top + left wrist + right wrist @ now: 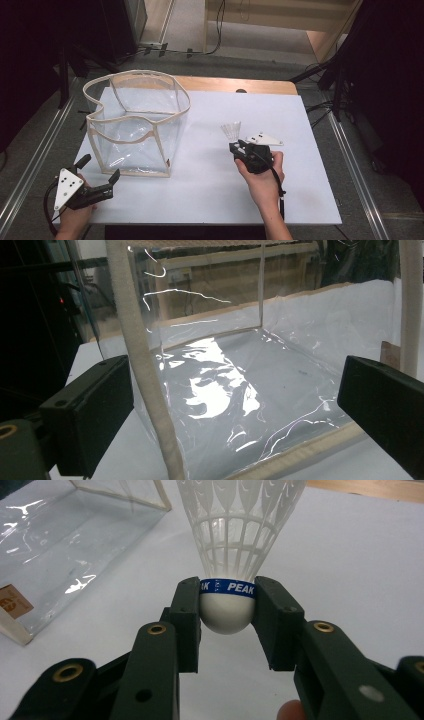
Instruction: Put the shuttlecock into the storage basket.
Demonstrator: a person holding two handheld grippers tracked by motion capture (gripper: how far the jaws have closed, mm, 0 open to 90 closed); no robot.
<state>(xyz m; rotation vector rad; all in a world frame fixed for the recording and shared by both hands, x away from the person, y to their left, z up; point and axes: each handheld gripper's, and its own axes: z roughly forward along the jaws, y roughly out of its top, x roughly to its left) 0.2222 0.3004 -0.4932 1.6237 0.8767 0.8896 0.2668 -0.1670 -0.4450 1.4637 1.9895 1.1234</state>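
Right now the right gripper sits mid-table, right of centre, jaws pinched on the white cork head of a shuttlecock; right gripper view shows both pads clamped on the rounded base of the shuttlecock, just below a blue band reading PEAK, white plastic skirt flaring up and away from the jaws; shuttlecock held off the white table, skirt pointing toward the far side; grey three-cornered plate on top of that gripper, cable trailing back along the right hand; left gripper at the near left corner of the table, jaws spread wide with nothing between them, held in the left hand; clear plastic bag with cream fabric trim stands open on the left half of the table, just beyond the left gripper and well apart from the shuttlecock; left gripper view looks straight at the bag, a cream corner edge rising between the two black jaws, bag interior bare and glare-streaked; small brown label low on the bag's near right corner; wooden strip along the table's far edge; cables and dark stand legs on the floor beyond.
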